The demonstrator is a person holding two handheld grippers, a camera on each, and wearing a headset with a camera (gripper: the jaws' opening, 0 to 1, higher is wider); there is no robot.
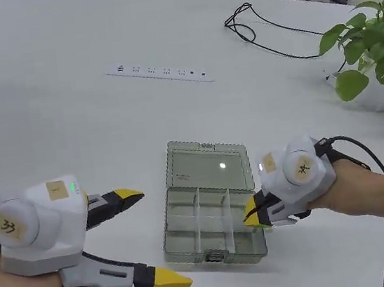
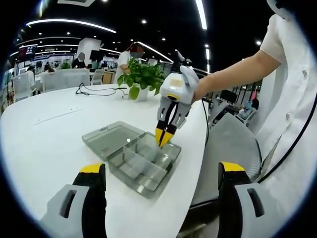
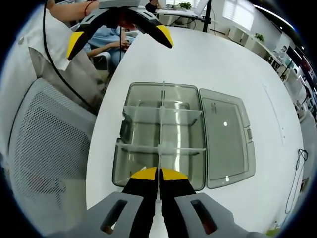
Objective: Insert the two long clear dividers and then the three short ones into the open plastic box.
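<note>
Left tool [image 1: 163,238]: jaws spread wide, nothing between them, held just left of the box.
Right tool [image 1: 248,217]: jaws pinched together on the near end of a clear divider [image 3: 161,129], at the box's right edge.
Divider: upright along the middle of the box, crossed by two other clear pieces.
Box [image 1: 214,255]: on the white worktop [image 1: 61,61], its lid [image 1: 207,163] lying open and flat behind it.
Beyond: a power strip [image 1: 161,73], a black cable [image 1: 262,31], a green plant [image 1: 369,35].

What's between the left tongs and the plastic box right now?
Just bare white table, seen in the head view; the open left tongs hover apart from the plastic box.
</note>
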